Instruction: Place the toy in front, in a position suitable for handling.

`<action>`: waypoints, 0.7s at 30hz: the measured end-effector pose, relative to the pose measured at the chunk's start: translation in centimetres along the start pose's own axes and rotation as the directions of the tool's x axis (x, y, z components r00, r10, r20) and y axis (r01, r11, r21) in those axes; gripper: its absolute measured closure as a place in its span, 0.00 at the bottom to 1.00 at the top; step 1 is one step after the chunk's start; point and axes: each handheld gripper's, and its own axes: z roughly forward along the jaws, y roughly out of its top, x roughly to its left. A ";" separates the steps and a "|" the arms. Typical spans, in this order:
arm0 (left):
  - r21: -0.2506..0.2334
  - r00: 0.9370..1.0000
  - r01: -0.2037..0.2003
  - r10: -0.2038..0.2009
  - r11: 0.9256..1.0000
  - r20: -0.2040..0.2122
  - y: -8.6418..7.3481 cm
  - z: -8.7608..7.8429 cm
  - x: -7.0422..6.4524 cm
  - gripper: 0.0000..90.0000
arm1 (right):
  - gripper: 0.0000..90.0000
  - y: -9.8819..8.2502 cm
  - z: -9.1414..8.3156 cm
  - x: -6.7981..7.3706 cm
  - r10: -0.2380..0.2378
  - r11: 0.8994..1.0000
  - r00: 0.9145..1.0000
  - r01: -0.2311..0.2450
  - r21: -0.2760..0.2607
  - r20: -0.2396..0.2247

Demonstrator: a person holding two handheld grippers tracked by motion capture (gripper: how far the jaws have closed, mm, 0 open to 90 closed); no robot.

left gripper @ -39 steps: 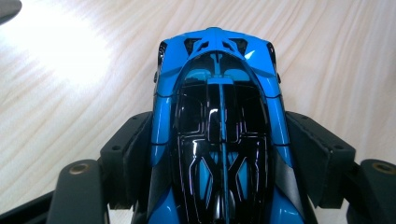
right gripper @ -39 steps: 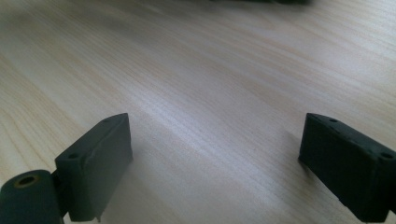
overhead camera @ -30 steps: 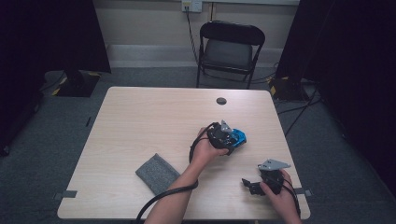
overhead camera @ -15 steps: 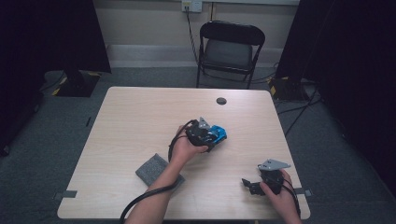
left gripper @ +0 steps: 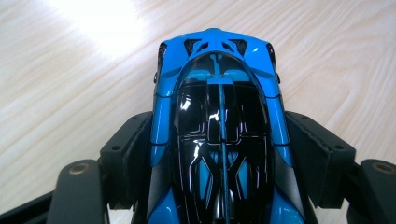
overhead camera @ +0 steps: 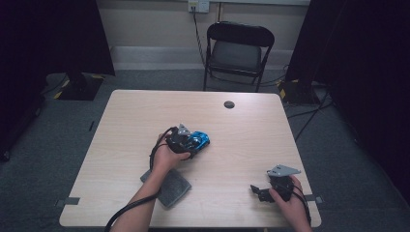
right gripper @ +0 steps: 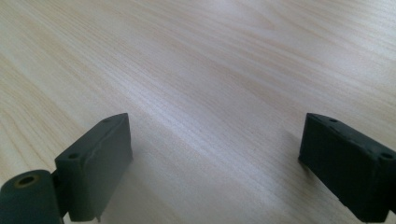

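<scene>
A blue and black toy car is held just over the middle of the wooden table. My left gripper is shut on it, one black jaw against each side. In the left gripper view the toy car runs up between the jaws with its nose pointing away, and my left gripper clamps its flanks. Near the table's front right corner my right gripper rests in the person's hand. In its own view my right gripper stands open, with bare wood between the jaws.
A grey folded cloth lies at the front left, partly under the left forearm. A small dark round disc sits near the far edge. A black folding chair stands behind the table. Cables trail off the front edge.
My left gripper has carried the toy car leftward across the table, from right of centre to the middle. The right gripper has stayed in place.
</scene>
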 end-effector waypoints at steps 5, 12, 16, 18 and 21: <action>0.010 1.000 0.005 -0.005 1.000 0.002 -1.1 -0.1 0.2 0.31 | 0.09 0.0 0.0 0.0 0.000 1.000 1.000 0.000 0.000 0.000; 0.018 1.000 0.019 -0.019 1.000 0.021 -1.8 -0.2 0.6 0.31 | 0.09 0.0 0.0 0.0 0.000 1.000 1.000 0.000 0.000 0.001; 0.025 1.000 0.019 -0.019 1.000 0.022 -1.6 -0.2 0.6 0.31 | 0.09 0.0 0.0 0.0 0.000 1.000 1.000 0.000 0.000 0.001; 0.028 1.000 0.019 -0.019 0.999 0.020 -1.6 -0.2 0.6 0.31 | 0.09 0.0 0.0 0.0 0.000 1.000 1.000 0.000 0.000 0.001; 0.035 1.000 0.017 -0.018 0.999 0.014 -1.5 -0.2 0.5 0.30 | 0.09 0.0 0.0 0.0 0.000 1.000 1.000 0.000 0.000 0.001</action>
